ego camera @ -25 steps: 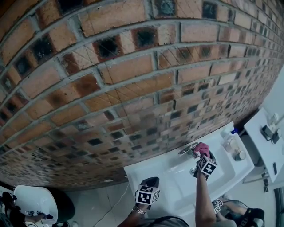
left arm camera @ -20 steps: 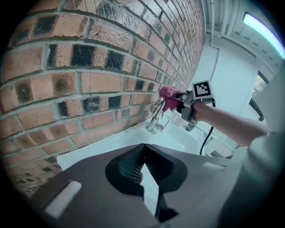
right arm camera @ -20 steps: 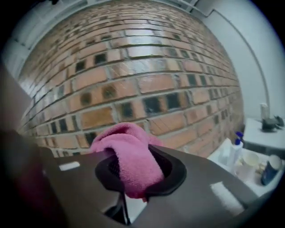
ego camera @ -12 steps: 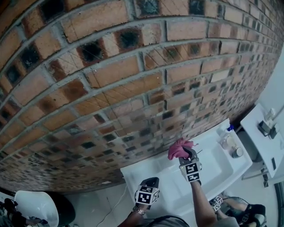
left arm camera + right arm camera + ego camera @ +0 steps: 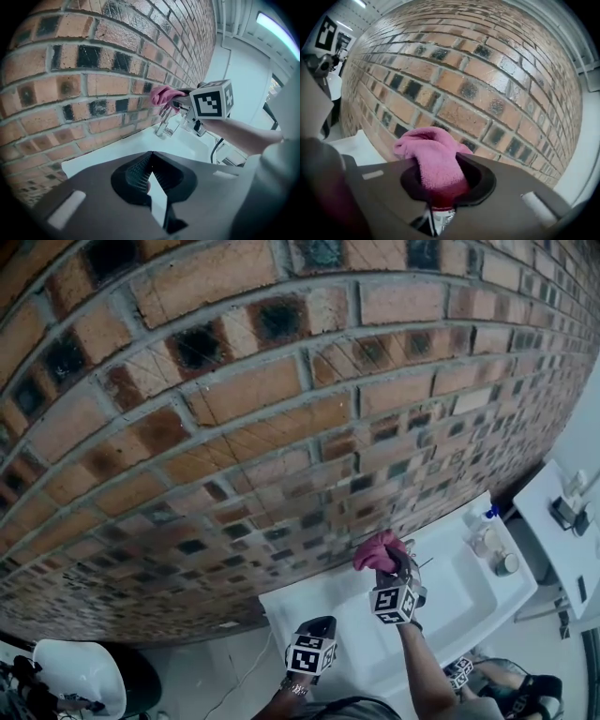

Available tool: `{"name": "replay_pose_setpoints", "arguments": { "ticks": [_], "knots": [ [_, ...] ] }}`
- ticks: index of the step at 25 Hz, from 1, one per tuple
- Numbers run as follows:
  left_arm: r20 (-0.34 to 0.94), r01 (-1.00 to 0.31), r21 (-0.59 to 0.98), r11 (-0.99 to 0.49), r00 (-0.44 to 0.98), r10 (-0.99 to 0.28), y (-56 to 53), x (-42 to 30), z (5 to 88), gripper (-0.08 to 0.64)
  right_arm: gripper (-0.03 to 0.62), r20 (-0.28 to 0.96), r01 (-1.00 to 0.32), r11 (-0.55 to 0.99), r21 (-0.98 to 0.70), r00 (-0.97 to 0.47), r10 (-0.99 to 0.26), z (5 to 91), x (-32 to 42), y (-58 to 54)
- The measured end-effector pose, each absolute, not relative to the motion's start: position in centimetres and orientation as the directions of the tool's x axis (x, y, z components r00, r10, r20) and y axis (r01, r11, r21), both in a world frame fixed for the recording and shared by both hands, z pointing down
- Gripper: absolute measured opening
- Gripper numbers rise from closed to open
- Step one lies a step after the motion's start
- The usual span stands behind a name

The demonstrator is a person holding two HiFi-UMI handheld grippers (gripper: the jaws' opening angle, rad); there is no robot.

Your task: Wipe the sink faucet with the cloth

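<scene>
Just above one chrome faucet (image 5: 165,124), right gripper (image 5: 397,566) clenches one fluffy pink cloth (image 5: 433,164), red brick wall (image 5: 464,112) close ahead; left gripper (image 5: 152,154) closed, empty.

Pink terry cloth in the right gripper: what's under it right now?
The chrome sink faucet stands just below the pink terry cloth, on the white sink. The cloth hides the faucet's top, so contact cannot be confirmed. The right gripper clamps the cloth.
</scene>
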State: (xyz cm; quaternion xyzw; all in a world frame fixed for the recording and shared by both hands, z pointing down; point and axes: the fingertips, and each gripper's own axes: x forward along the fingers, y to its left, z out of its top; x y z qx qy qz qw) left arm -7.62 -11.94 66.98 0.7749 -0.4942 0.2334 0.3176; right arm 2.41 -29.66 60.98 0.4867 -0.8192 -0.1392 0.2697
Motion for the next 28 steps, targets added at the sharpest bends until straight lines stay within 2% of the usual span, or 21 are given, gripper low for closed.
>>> {"name": "replay_pose_setpoints", "arguments": {
  "ticks": [5,10,12,14,16,18,25,28],
  "knots": [
    [0.676,-0.925,0.263,-0.276,0.38,-0.631,-11.9,-8.9,66.9,0.02,0.064,0.257,-0.832,0.326,0.449,-0.228,-0.939,59.5,6.9,-32.5],
    [0.674,-0.925,0.267,-0.271,0.38,-0.633,-12.1,-8.9,67.1,0.02,0.061,0.268,-0.9,0.27,0.343,-0.182,-0.946,59.9,9.5,-34.9],
    [0.671,-0.92,0.27,-0.284,0.391,-0.629,-12.0,-8.2,67.0,0.02,0.06,0.301,-0.937,0.234,0.26,-0.152,-0.942,60.8,11.4,-35.8],
    [0.669,-0.915,0.269,-0.299,0.401,-0.626,-12.0,-7.6,66.9,0.02,0.058,0.417,-0.961,0.203,0.186,-0.109,-0.902,63.9,14.3,-36.6],
    [0.671,-0.912,0.269,-0.309,0.408,-0.619,-11.9,-7.2,66.9,0.02,0.06,0.566,-0.967,0.235,0.097,-0.141,-0.812,68.9,16.0,-36.3],
    [0.678,-0.909,0.272,-0.316,0.414,-0.608,-11.7,-6.7,67.2,0.02,0.061,0.643,-0.952,0.305,0.007,-0.229,-0.731,73.1,15.6,-34.7],
    [0.683,-0.9,0.271,-0.343,0.43,-0.59,-12.0,-5.3,67.4,0.02,0.063,0.691,-0.928,0.372,-0.029,-0.287,-0.663,78.1,13.1,-32.0],
    [0.69,-0.896,0.271,-0.351,0.435,-0.579,-11.8,-4.9,67.7,0.02,0.063,0.783,-0.861,0.506,-0.054,-0.351,-0.514,80.8,11.6,-28.9]
  ]
}}
